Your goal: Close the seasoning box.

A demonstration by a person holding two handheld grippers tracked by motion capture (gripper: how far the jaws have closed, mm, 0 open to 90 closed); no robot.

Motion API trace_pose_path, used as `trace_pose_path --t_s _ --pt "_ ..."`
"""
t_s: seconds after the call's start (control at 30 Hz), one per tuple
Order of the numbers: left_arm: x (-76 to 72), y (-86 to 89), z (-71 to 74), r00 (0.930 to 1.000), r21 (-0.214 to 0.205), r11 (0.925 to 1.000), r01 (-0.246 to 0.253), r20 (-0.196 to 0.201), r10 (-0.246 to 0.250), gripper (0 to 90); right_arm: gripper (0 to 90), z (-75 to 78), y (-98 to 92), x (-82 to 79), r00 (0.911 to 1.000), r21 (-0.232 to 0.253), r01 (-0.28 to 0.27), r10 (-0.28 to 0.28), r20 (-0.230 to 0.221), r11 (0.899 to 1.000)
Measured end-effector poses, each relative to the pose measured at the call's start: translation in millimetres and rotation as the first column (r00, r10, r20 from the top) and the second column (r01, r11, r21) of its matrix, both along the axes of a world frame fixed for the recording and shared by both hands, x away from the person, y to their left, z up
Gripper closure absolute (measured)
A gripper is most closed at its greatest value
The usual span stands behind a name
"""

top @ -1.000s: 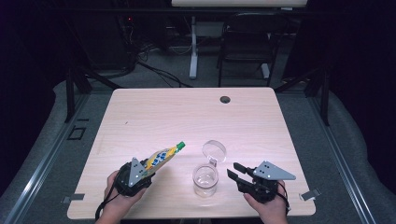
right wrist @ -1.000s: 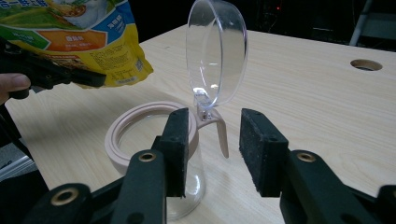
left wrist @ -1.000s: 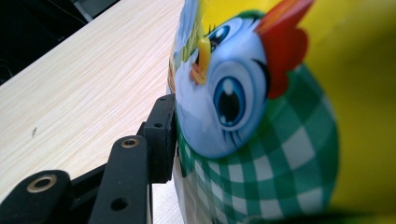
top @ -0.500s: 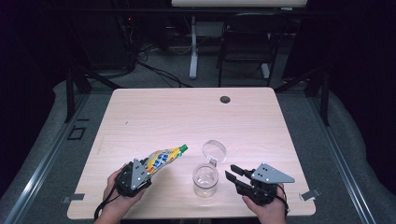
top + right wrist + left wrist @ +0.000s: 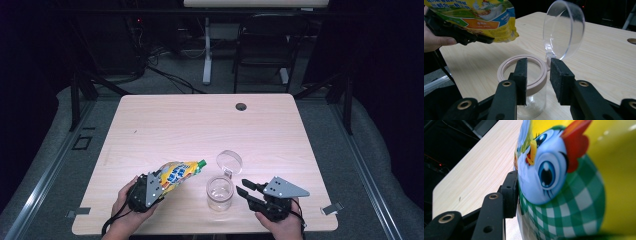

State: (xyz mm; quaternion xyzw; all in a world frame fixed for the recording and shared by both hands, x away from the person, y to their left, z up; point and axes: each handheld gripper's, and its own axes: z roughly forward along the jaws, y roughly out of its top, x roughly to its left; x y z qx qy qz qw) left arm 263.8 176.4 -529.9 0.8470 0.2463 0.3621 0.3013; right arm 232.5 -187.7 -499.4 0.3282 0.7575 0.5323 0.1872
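Looking down from the high view, the left gripper (image 5: 159, 184) has tipped its clamped pouch (image 5: 179, 171) nearer the jar (image 5: 220, 191), while in the right gripper view the right gripper (image 5: 538, 82), jaws just narrowed but apart, straddles the jar's rim, likely steadying it for pouring.

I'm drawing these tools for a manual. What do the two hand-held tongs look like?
Both are black, with two flat rectangular pads on bolted, hole-pierced jaw arms. The left tongs and right tongs each carry a grey three-cornered plate on top, and a black cable trails from each. The hands are bare, no sleeves visible.
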Motion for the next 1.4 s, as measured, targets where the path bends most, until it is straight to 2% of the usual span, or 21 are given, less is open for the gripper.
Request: trace_pose_path --t_s 0.13,0.37,0.53,0.57,0.8,1.0,1.2,1.3,1.4 --pt "-0.8 -2.6 -0.7 0.9999 0.031 0.9995 0.011 0.007 -0.011 55.8 66.4 -1.7 3.8 0.9 1.0000 -0.003 -0.004 0.004 0.000 1.000" --pt "-0.8 -4.7 -2.4 0.9998 0.049 0.9986 0.018 0.009 -0.018 55.8 65.6 -2.3 4.3 3.6 1.0000 0.010 0.001 -0.001 -0.008 1.000" --pt "-1.0 -6.1 -2.8 0.9995 0.066 0.9977 0.018 0.026 -0.019 55.8 65.0 -2.6 7.6 3.5 0.9999 0.016 -0.006 0.006 -0.009 1.000" --pt "-1.2 -6.5 -2.9 0.9994 0.071 0.9973 0.016 0.029 -0.018 55.9 64.9 -2.3 7.8 3.4 0.9999 0.004 -0.010 0.010 -0.010 1.000" --pt "-2.5 -10.4 -3.5 0.9977 0.107 0.9941 0.022 0.061 -0.029 55.9 64.4 -1.9 10.6 4.5 0.9991 0.027 -0.030 0.031 -0.030 0.999" --pt "-2.9 -12.2 -3.0 0.9955 0.130 0.9913 0.023 0.088 -0.035 55.8 63.8 3.1 15.6 3.5 0.9989 0.030 -0.041 0.042 -0.020 0.999" --pt "-0.4 -16.5 1.9 0.9930 0.135 0.9901 0.040 0.105 -0.054 55.8 63.7 8.2 20.0 4.9 0.9982 0.030 -0.051 0.052 -0.029 0.998" --pt "1.8 -21.0 5.9 0.9881 0.182 0.9818 0.056 0.131 -0.081 55.9 63.6 12.7 21.1 6.5 0.9969 0.038 -0.063 0.064 -0.045 0.997" --pt "5.5 -24.9 7.8 0.9835 0.201 0.9764 0.080 0.143 -0.110 55.9 63.5 15.3 22.2 6.7 0.9966 0.021 -0.065 0.066 -0.049 0.998"
